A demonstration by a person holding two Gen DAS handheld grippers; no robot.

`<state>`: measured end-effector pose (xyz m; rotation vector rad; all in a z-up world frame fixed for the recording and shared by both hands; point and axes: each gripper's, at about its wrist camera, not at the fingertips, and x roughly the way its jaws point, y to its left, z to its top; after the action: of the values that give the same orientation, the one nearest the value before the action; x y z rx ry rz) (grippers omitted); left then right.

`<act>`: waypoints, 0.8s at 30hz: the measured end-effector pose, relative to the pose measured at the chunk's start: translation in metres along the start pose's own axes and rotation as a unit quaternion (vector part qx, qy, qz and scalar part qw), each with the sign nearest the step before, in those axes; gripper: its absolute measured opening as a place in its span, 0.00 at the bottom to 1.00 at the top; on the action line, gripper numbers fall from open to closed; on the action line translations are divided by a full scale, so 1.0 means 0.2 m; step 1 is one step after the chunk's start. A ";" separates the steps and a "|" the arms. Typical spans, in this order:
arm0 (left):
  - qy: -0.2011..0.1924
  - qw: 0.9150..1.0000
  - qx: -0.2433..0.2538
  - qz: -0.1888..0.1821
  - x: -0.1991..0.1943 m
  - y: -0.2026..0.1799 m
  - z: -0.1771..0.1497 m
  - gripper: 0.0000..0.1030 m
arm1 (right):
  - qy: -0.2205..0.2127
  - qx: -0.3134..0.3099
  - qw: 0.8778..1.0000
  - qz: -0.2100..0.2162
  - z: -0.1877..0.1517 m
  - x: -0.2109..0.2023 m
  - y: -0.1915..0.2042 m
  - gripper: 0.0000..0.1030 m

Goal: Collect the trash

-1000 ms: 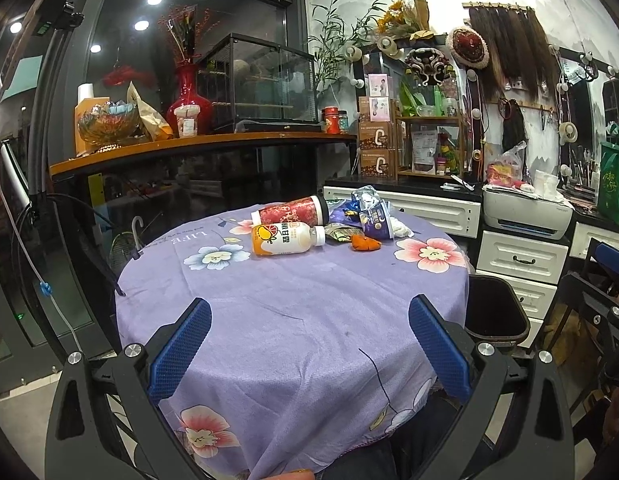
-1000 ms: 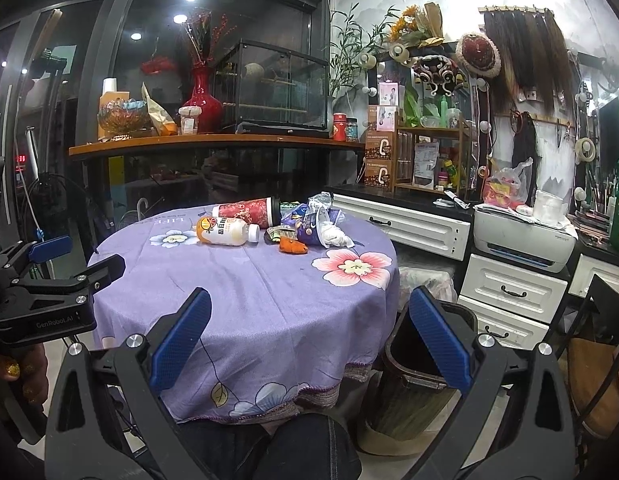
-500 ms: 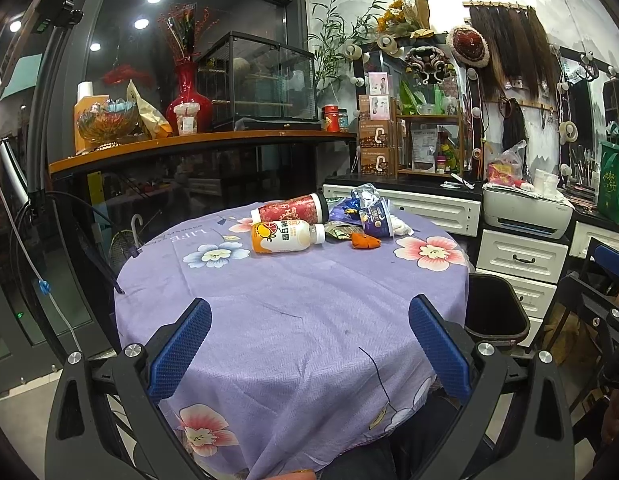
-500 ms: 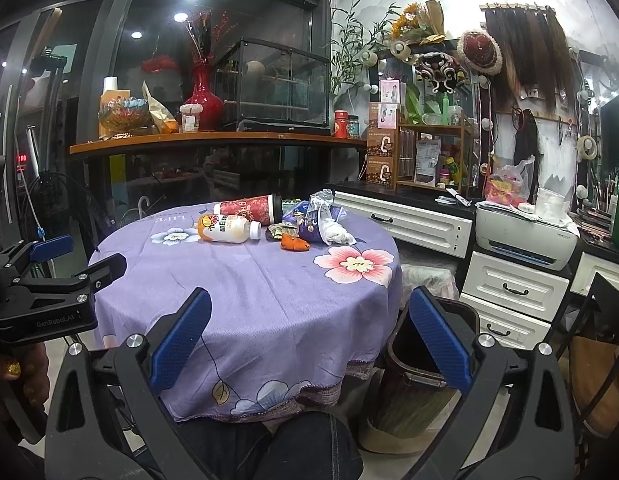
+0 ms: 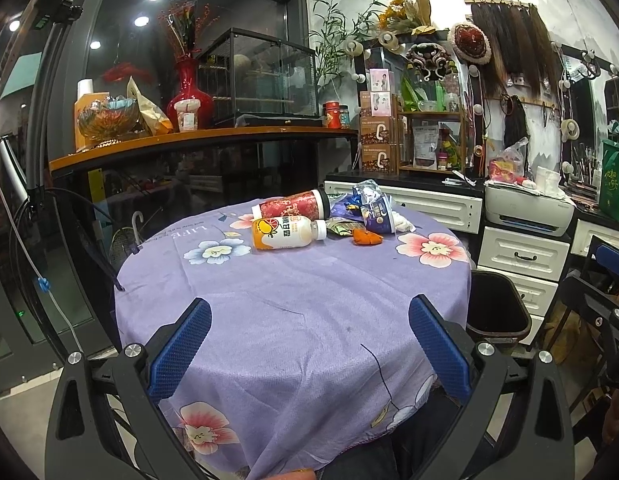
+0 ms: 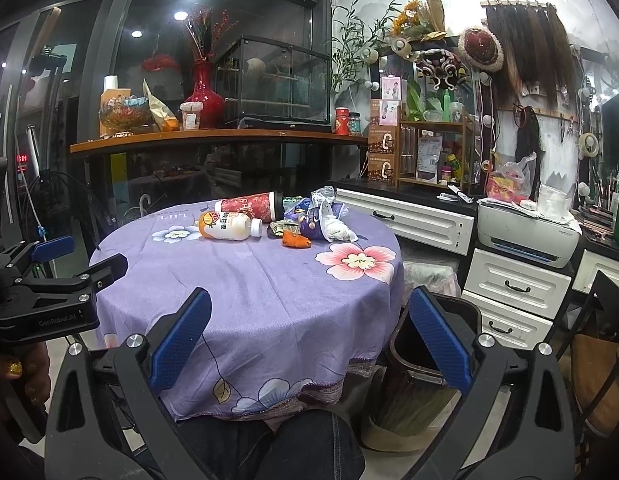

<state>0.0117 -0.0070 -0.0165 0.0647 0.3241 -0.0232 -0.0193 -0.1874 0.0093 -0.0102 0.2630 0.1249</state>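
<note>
The left gripper (image 5: 309,344) is held above the near part of the round table (image 5: 293,320). Its two blue pads stand wide apart and nothing is between them. The right gripper (image 6: 309,340) is held over the near edge of the same table, toward the 4 o'clock side. Its pads are also spread wide and hold nothing.

The trash lies in one small group at the far side of the table, at about 12 o'clock. A red cup (image 5: 293,209) lies on its side. Just in front of it a white and orange bottle (image 5: 283,233) also lies on its side, its cap toward 3 o'clock. To the right of them are a dark blue cup (image 5: 376,216), an orange scrap (image 5: 367,238) and some crumpled wrappers (image 5: 363,192). These overlap each other, so it is hard to tell how many pieces there are. In the right wrist view something white (image 6: 338,228) shows at the mouth of the blue cup, but I cannot say what it is.

A dark bin (image 5: 495,308) stands on the floor at the 3 o'clock side of the table. In the right wrist view the bin (image 6: 425,356) is partly covered by the pad of the right gripper. The inside is too dark to see.
</note>
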 end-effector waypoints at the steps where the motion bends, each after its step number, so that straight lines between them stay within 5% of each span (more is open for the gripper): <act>1: 0.000 1.000 0.000 0.000 0.00 0.00 0.00 0.95 | 0.000 0.000 1.000 0.000 0.00 0.00 0.00 0.95; 15: 0.022 1.000 -0.001 -0.002 0.05 0.02 -0.02 0.95 | 0.027 0.002 1.000 -0.001 -0.03 0.07 -0.03 0.95; 24: 0.094 0.995 -0.016 -0.021 0.24 0.11 -0.09 0.95 | 0.100 0.021 0.994 0.028 -0.16 0.28 -0.06 0.95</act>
<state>0.0517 0.0161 -0.0482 0.0278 0.5130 -0.0538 0.0276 -0.1942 -0.0371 0.0263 0.4654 0.1738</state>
